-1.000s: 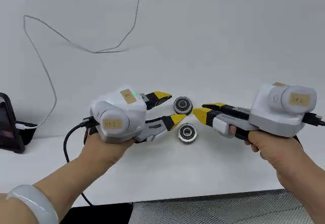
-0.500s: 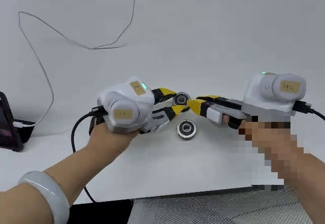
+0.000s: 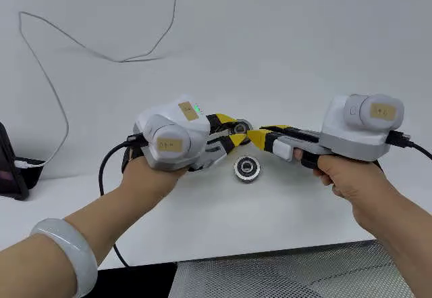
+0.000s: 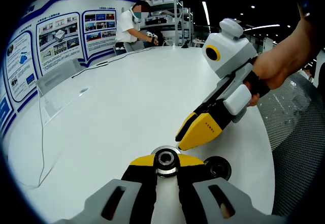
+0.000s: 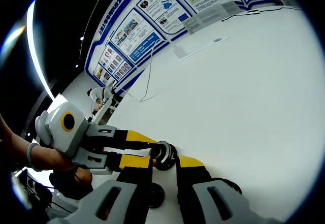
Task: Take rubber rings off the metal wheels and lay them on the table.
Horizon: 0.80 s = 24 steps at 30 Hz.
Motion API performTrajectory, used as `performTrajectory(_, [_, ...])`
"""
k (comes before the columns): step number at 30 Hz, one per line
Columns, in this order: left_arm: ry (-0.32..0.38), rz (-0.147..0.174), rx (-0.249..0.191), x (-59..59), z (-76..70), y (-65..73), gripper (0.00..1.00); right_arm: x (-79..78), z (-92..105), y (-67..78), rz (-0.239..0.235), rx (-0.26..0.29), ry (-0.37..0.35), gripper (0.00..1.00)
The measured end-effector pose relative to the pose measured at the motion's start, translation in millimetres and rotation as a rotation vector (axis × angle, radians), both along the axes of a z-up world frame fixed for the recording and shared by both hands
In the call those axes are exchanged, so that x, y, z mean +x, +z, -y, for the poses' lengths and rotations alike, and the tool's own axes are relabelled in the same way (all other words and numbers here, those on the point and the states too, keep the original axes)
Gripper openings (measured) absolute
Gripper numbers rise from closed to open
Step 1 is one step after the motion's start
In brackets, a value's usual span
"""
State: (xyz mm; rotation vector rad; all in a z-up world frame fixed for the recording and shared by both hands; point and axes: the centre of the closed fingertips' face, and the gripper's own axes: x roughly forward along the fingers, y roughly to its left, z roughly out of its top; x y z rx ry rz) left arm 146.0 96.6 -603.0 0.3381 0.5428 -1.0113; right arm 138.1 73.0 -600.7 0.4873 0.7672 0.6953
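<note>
At frame centre, a metal wheel (image 4: 166,159) is clamped by the left gripper (image 3: 229,131), likely steadied for stripping. The right gripper (image 3: 260,136), jaws narrowly parted, is poised just beside it. A second wheel (image 3: 247,168) lies on the table (image 3: 202,210) below.

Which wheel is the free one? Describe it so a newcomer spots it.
On the white table, find where the left gripper and right gripper meet tip to tip. The free metal wheel rests on the table, just nearer the person than those yellow tips. Unlike the other wheel, clamped in the left gripper's jaws, nothing touches it.
</note>
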Motion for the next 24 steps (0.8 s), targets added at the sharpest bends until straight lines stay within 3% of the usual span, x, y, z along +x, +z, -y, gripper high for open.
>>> performTrajectory(24, [-0.001,0.000,0.000,-1.2,-1.2,-0.9,0.14,4.5,-8.8,-7.0,-0.115,0.131,-0.082,0.22])
